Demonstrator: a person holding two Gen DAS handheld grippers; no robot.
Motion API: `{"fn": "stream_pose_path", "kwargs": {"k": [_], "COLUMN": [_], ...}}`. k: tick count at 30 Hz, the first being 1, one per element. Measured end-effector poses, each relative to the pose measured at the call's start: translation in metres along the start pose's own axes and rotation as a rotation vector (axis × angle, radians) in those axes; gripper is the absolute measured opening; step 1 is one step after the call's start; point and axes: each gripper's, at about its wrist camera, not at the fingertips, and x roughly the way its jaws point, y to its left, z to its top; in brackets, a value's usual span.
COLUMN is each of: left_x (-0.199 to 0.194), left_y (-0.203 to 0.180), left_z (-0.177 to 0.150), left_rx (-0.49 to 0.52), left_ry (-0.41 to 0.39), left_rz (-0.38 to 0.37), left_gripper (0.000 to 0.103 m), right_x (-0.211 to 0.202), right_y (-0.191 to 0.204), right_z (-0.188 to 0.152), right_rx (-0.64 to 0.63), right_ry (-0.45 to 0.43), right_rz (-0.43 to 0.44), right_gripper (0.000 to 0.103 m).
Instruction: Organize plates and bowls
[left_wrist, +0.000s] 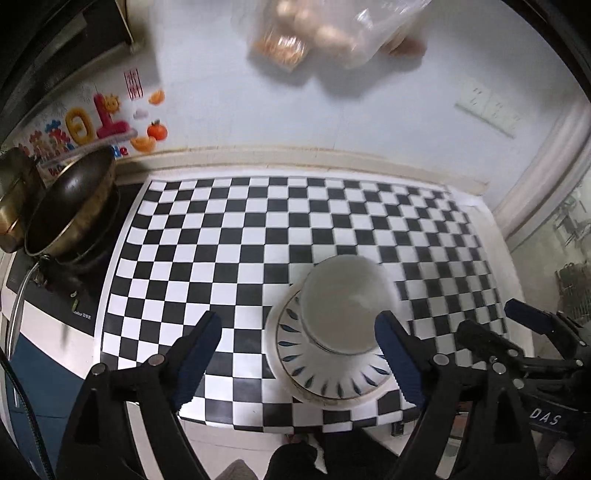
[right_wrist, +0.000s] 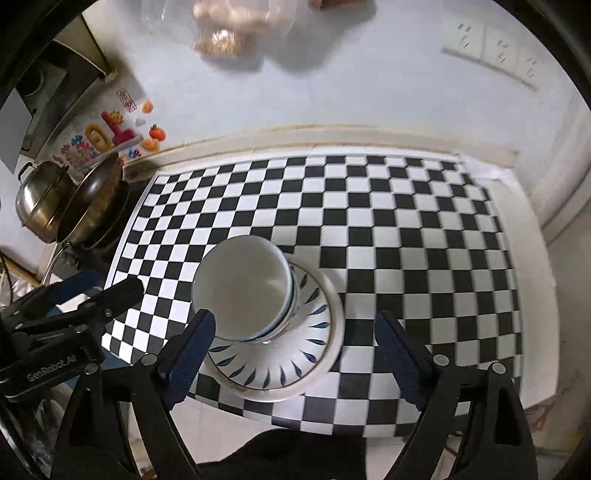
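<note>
A white bowl (left_wrist: 341, 301) (right_wrist: 242, 286) stands nested in at least one other bowl, on a stack of white plates with blue leaf marks (left_wrist: 295, 352) (right_wrist: 314, 332), near the front edge of the checkered mat. My left gripper (left_wrist: 299, 356) hangs above the stack, open, with the bowl to the right of its middle and nothing between its fingers. My right gripper (right_wrist: 295, 352) is open too, above the plates, its left finger (right_wrist: 192, 343) in front of the bowl's rim. Neither touches the dishes.
The black-and-white checkered mat (left_wrist: 258, 229) (right_wrist: 406, 229) covers the counter. A dark pan (left_wrist: 70, 206) (right_wrist: 92, 199) and a steel pot (right_wrist: 40, 206) sit at the left on a stove. A plastic bag of food (left_wrist: 317, 33) hangs on the wall, sockets (right_wrist: 495, 51) to the right.
</note>
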Motion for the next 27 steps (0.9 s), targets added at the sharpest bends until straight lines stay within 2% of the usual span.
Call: {"fn": "stream_pose_path", "kwargs": {"k": [6, 8, 13, 20, 27], "left_x": [-0.061, -0.082, -0.123, -0.187, -0.229], "left_y": [-0.012, -0.013, -0.019, -0.034, -0.049], "left_z": [-0.015, -0.024, -0.049, -0.094, -0.133], "left_rx": [0.016, 0.005, -0.003, -0.017, -0.021], "left_ry": [-0.103, -0.126, -0.162, -0.227, -0.253], "left_rz": [0.024, 0.016, 0.051, 0.093, 0.104], "left_gripper": [0.085, 0.085, 0.085, 0.085, 0.085], "right_x": [-0.061, -0.086, -0.149, -0.215, -0.267], "right_y": [0.010, 0.015, 0.023, 0.032, 0.032], "right_z": [-0.021, -0.030, -0.057, -0.102, -0.150], "right_rx": [-0.021, -0.028, -0.046, -0.089, -0.097], "right_ry": [-0.098, -0.136, -0.239, -0.308, -0.338], "right_rz": [-0.032, -0.030, -0.030, -0.018, 0.001], "right_gripper": [0.091, 0.091, 0.092, 0.092, 0.093]}}
